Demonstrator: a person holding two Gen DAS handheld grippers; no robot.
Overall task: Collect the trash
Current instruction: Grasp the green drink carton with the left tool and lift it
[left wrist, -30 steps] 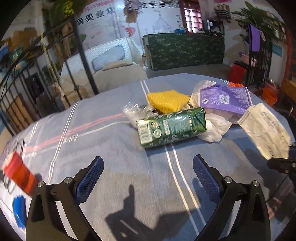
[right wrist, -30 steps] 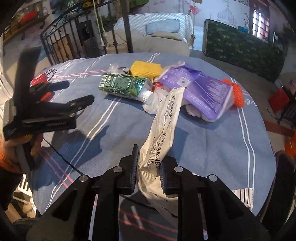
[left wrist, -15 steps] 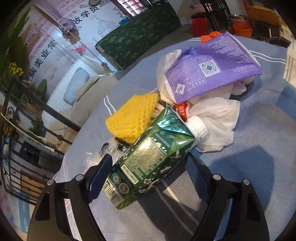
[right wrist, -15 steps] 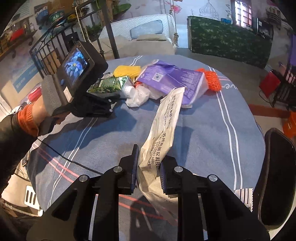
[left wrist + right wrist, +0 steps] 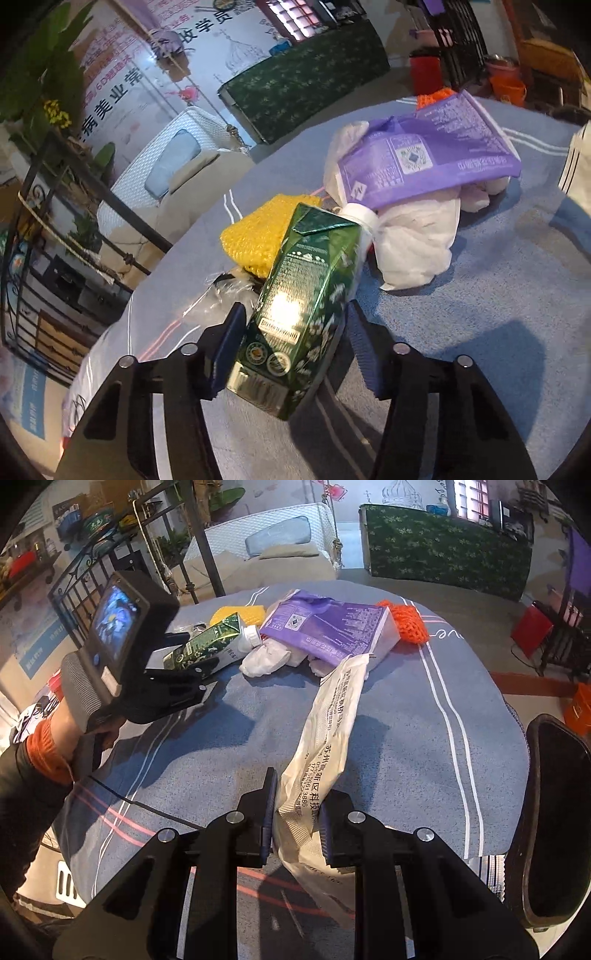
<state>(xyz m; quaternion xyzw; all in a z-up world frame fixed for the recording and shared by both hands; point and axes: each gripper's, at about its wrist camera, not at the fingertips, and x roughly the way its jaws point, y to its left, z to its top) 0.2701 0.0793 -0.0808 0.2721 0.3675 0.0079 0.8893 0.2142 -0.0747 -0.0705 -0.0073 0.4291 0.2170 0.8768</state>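
A green drink carton with a white cap lies on the blue-grey tablecloth, at the near edge of a trash pile. My left gripper straddles the carton's lower end and its jaws are closing. The left pad is against the carton's side, and a thin dark gap remains at the right pad. In the right wrist view the left gripper reaches in from the left around the carton. My right gripper is shut on a long white printed paper bag near the table's front edge.
The pile holds a yellow mesh pad, a purple pack, a crumpled white bag, clear film and an orange net. A dark chair back stands at the right. A hand with an orange cuff holds the left gripper.
The left gripper has moved forward to the carton, rolled, and its jaws have narrowed around it. The right gripper keeps its hold on the white bag and has shifted slightly.
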